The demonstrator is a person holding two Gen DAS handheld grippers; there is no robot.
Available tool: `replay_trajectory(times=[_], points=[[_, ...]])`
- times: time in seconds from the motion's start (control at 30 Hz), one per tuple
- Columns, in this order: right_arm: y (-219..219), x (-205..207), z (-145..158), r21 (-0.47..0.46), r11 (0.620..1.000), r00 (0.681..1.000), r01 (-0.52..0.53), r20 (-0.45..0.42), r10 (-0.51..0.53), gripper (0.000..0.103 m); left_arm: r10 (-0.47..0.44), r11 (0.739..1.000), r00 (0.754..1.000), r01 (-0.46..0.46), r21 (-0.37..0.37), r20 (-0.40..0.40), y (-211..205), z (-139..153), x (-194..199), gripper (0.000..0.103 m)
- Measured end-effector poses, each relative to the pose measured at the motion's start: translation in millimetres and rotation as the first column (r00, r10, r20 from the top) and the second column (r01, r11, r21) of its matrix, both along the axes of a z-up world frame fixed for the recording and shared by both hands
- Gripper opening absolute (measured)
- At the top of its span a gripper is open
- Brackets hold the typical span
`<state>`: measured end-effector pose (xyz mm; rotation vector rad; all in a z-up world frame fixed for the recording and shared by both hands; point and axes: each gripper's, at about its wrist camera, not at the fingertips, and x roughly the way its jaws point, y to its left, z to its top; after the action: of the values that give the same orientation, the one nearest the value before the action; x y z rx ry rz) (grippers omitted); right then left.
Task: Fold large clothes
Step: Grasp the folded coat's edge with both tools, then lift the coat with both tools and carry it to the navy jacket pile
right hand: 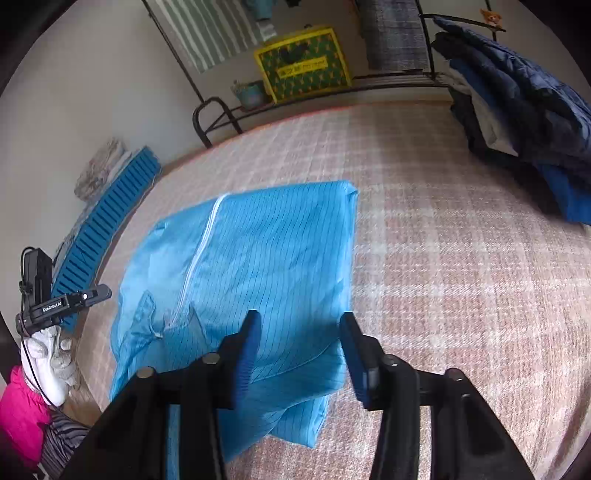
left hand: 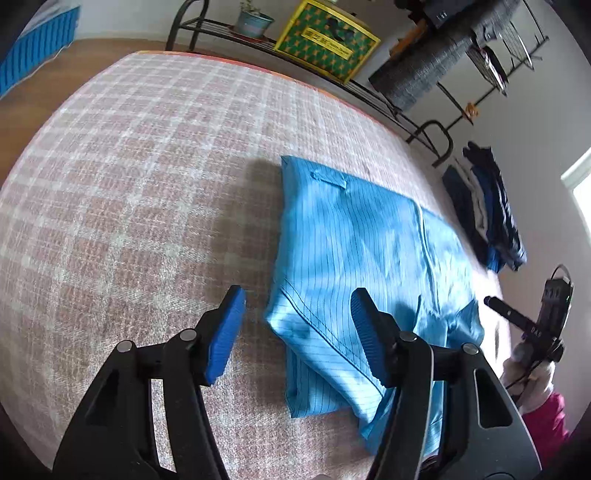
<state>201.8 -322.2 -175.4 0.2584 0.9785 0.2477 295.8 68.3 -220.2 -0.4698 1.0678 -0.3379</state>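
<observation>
Your left gripper has its jaws standing apart with nothing between the pads: one blue pad hangs over the bare bedcover, the other over the near left edge of the blue pinstriped garment. Your right gripper is likewise open and empty, its jaws straddling the garment's near right corner, above the cloth rather than pinching it. That reads, to my eye, as a fold just laid down and let go, with both grippers poised over the near edge so you can either take the next fold or smooth what is there.

The garment lies flat on the checked bedcover in a rough rectangle, white zipper running up its length, a loose flap and collar bunched at the near end. The lower layers stick out unevenly near you, so the stack probably needs squaring before another fold.

Further out, a pile of dark folded clothes sits at the bed's far right corner, well apart from the garment. A black metal rack beyond the bed carries a plant pot and a yellow-green box. A blue slatted panel lies off the bed's left edge. Nothing sits on the bedcover near the garment, so your way is clear on both sides
</observation>
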Motion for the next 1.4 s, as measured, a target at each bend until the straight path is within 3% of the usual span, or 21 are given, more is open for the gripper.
replay_trajectory(times=[0.07, 0.17, 0.23, 0.37, 0.47, 0.6, 0.77, 0.87, 0.97, 1.07, 1.1, 1.23, 1.4], points=[[-17, 0, -2, 0.047, 0.998, 0.999, 0.038, 0.025, -0.039, 0.082, 0.038, 0.992, 0.997, -0.046, -0.121, -0.074, 15, -13, 7, 0.062], [-36, 6, -14, 0.101, 0.992, 0.997, 0.077, -0.017, -0.076, 0.081, 0.049, 0.951, 0.984, -0.099, -0.294, -0.173, 29, -34, 14, 0.062], [-45, 11, -23, 0.164, 0.983, 0.996, 0.082, -0.054, -0.074, 0.08, 0.046, 0.927, 0.977, -0.119, -0.357, -0.209, 33, -46, 20, 0.062], [-51, 28, -42, 0.249, 0.966, 0.989, 0.072, -0.146, -0.036, 0.077, 0.047, 0.9, 0.969, -0.147, -0.41, -0.244, 37, -57, 33, 0.062], [-54, 37, -46, 0.292, 0.955, 0.989, 0.056, -0.151, -0.012, 0.075, 0.022, 0.889, 0.965, -0.138, -0.436, -0.26, 33, -65, 42, 0.062], [-58, 49, -57, 0.392, 0.919, 0.982, 0.046, -0.184, 0.029, 0.059, 0.008, 0.888, 0.967, -0.123, -0.443, -0.253, 24, -65, 54, 0.062], [-53, 65, -75, 0.527, 0.849, 0.977, 0.032, -0.195, 0.084, 0.05, -0.009, 0.88, 0.969, -0.11, -0.463, -0.247, 12, -66, 69, 0.062], [-42, 76, -80, 0.521, 0.853, 0.974, 0.028, -0.205, 0.094, 0.035, -0.007, 0.888, 0.97, -0.106, -0.448, -0.243, 5, -65, 77, 0.061], [-26, 85, -82, 0.525, 0.851, 0.974, 0.011, -0.199, 0.111, 0.034, -0.011, 0.918, 0.973, -0.082, -0.389, -0.231, -7, -60, 80, 0.051], [-12, 89, -79, 0.498, 0.867, 0.974, 0.003, -0.198, 0.111, 0.033, -0.015, 0.956, 0.978, -0.047, -0.288, -0.21, -19, -54, 78, 0.032], [-8, 91, -78, 0.483, 0.876, 0.973, 0.003, -0.204, 0.109, 0.032, -0.021, 0.965, 0.979, -0.034, -0.26, -0.204, -24, -52, 77, 0.021], [14, 98, -65, 0.345, 0.938, 0.974, -0.029, -0.202, 0.105, 0.019, -0.034, 0.993, 0.991, 0.019, -0.119, -0.126, -43, -31, 70, 0.01], [37, 100, -41, 0.173, 0.983, 0.979, -0.059, -0.181, 0.09, 0.008, -0.069, 0.997, 0.998, 0.069, 0.02, -0.008, -69, 3, 56, 0.007]])
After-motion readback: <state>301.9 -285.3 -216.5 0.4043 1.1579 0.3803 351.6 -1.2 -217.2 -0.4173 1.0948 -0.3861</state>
